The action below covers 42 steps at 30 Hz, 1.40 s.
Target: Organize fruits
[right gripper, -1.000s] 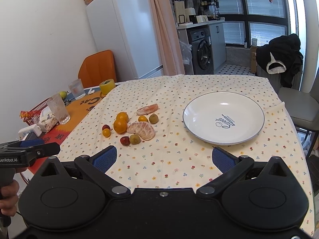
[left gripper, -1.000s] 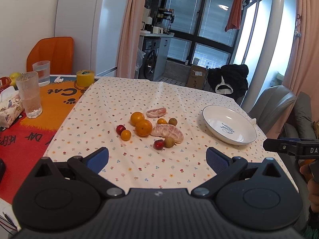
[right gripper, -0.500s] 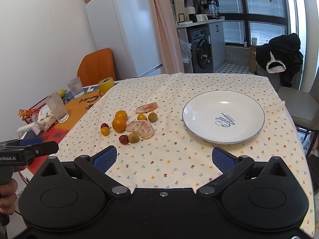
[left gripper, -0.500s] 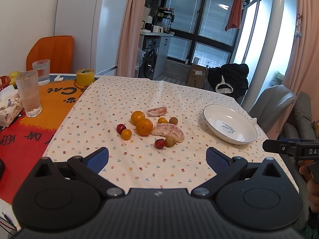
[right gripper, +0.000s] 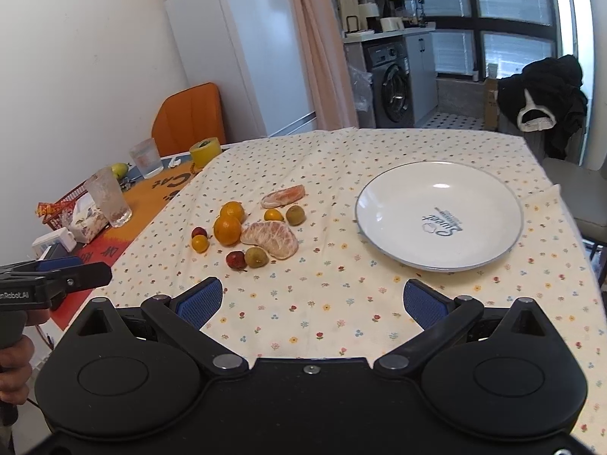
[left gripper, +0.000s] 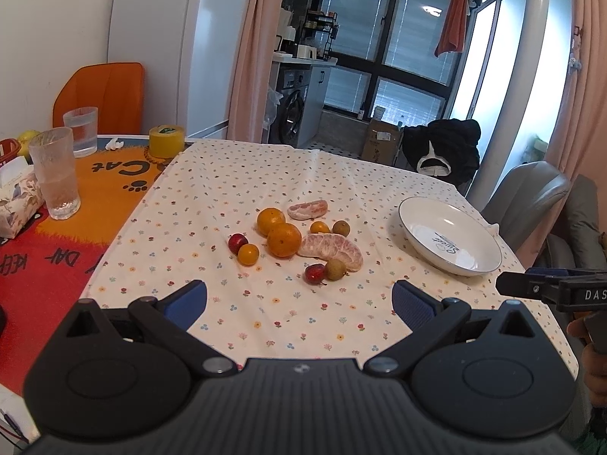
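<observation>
Daylight coming in from the tall windows (left gripper: 504, 76) at the back, blowing out white there, a glare spot shining on the plate (right gripper: 440, 185), fruit casting only soft, faint shadows, both views staying sharp (fisheye bending the edges, corners going black).

**Occluded and cropped items**

The right gripper (left gripper: 546, 290) is cut off by the left wrist view's right edge; its finger spacing cannot be read there. The left gripper (right gripper: 57, 278) is cropped at the right wrist view's left edge. The tissue box (left gripper: 15, 197) and red basket (left gripper: 7, 148) are partly out of frame. The plate (right gripper: 440, 216) lettering is too small to read.
</observation>
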Each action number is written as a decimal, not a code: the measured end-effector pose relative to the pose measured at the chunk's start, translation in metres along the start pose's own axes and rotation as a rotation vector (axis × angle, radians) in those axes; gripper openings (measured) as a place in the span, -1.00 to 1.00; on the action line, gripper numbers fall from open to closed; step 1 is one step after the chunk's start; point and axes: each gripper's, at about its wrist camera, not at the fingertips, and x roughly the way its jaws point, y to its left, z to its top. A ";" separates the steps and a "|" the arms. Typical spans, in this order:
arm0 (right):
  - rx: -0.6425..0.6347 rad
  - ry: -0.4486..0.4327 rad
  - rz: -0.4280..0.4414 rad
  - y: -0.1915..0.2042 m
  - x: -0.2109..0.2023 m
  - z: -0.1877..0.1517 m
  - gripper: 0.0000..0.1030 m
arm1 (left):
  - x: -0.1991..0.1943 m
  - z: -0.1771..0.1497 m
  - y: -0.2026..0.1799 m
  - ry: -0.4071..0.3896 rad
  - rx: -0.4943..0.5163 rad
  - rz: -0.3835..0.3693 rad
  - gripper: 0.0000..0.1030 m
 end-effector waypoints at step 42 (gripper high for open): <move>-0.062 0.103 0.132 -0.002 0.106 0.022 0.76 | 0.104 -0.005 0.015 0.049 -0.108 -0.014 0.36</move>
